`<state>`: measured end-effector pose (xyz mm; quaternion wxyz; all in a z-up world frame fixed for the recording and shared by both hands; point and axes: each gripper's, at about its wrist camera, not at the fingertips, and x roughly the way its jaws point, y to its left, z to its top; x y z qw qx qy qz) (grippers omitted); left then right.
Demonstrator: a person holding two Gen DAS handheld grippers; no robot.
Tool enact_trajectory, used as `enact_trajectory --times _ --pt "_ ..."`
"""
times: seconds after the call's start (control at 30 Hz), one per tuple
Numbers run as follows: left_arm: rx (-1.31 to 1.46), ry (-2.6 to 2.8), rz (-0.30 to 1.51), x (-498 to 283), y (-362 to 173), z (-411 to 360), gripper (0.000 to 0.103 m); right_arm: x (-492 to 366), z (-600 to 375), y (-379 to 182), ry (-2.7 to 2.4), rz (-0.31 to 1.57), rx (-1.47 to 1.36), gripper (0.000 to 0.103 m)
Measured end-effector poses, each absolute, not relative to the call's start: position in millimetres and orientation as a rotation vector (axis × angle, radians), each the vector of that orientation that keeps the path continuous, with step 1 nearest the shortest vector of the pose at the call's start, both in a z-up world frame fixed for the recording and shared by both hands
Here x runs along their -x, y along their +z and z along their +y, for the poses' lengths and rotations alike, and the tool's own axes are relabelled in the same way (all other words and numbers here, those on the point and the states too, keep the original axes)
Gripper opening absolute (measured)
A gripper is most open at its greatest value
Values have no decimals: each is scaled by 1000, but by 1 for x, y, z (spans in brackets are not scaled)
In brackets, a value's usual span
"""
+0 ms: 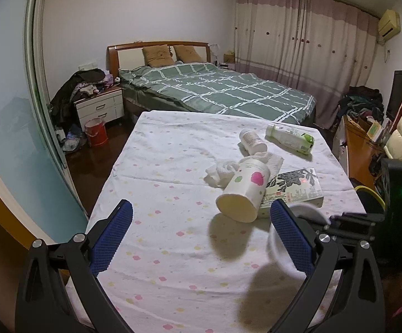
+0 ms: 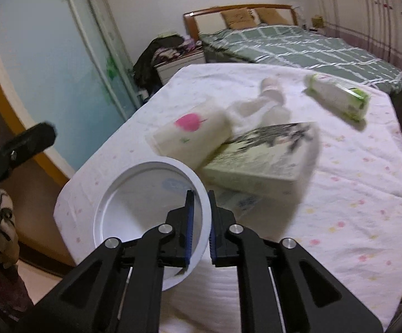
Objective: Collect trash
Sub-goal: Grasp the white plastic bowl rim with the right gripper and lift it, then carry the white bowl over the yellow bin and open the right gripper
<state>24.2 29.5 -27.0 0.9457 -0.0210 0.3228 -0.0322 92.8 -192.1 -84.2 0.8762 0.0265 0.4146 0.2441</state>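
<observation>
A tipped paper cup (image 1: 244, 191) with a pink leaf print lies on the cloth-covered table (image 1: 159, 172), leaning on a flat printed box (image 1: 292, 187). Crumpled white tissue (image 1: 223, 170), a small white bottle (image 1: 252, 140) and a green-and-white bottle (image 1: 289, 138) lie beyond it. My left gripper (image 1: 201, 236) is open and empty, just short of the cup. My right gripper (image 2: 200, 227) is shut on the rim of a white round bowl (image 2: 145, 211), held above the table's near left corner. The cup (image 2: 192, 136), box (image 2: 264, 158) and green bottle (image 2: 337, 97) show blurred in the right wrist view.
A bed with a green checked cover (image 1: 214, 88) stands behind the table. A nightstand piled with clothes (image 1: 98, 102) and a red bucket (image 1: 96, 131) are at the back left. A wooden desk with clutter (image 1: 362, 138) is on the right. A glass sliding door (image 1: 12, 127) runs along the left.
</observation>
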Motion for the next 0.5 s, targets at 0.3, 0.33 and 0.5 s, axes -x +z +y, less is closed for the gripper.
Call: enact_trajectory --times 0.3,0.33,0.5 --pt "26 -85 670 -28 -29 16 98 -95 -281 -73 330 815 -143 9" --pt "26 -94 673 -29 -29 14 98 -93 -296 -72 300 808 -158 9" --pt "4 -166 685 -31 -35 -3 98 -80 -373 -69 142 773 -237 9"
